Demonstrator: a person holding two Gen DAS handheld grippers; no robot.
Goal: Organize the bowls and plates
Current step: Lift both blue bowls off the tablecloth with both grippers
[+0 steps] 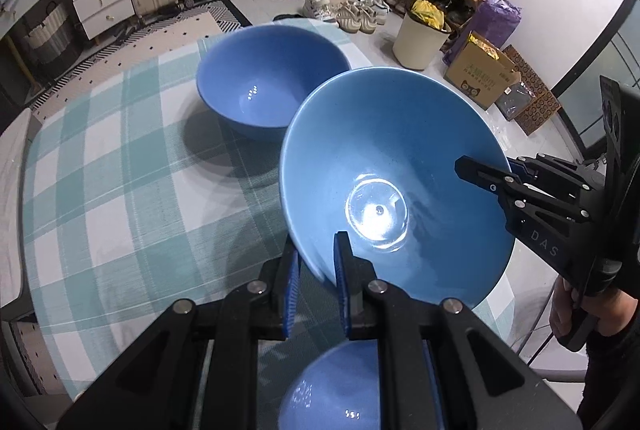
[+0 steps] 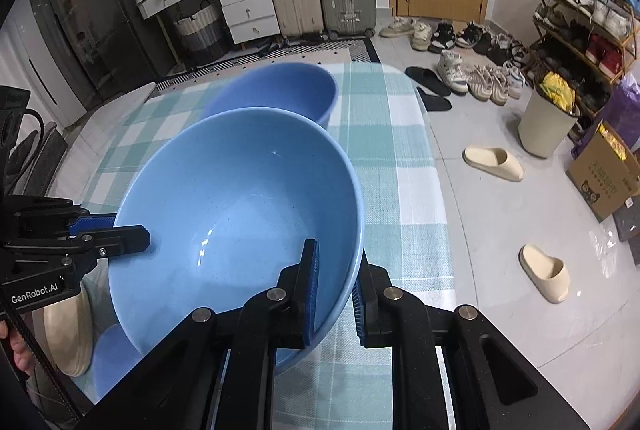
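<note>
A large light blue bowl is held tilted above the checked tablecloth, gripped from both sides. My left gripper is shut on its near rim. My right gripper is shut on the opposite rim and also shows in the left wrist view; the left gripper shows in the right wrist view. A second blue bowl stands upright on the cloth behind it, also seen in the right wrist view. A third blue bowl lies below my left gripper.
A stack of cream plates sits at the table's near left. The table edge drops to a floor with slippers, a bin, a cardboard box and a shoe rack.
</note>
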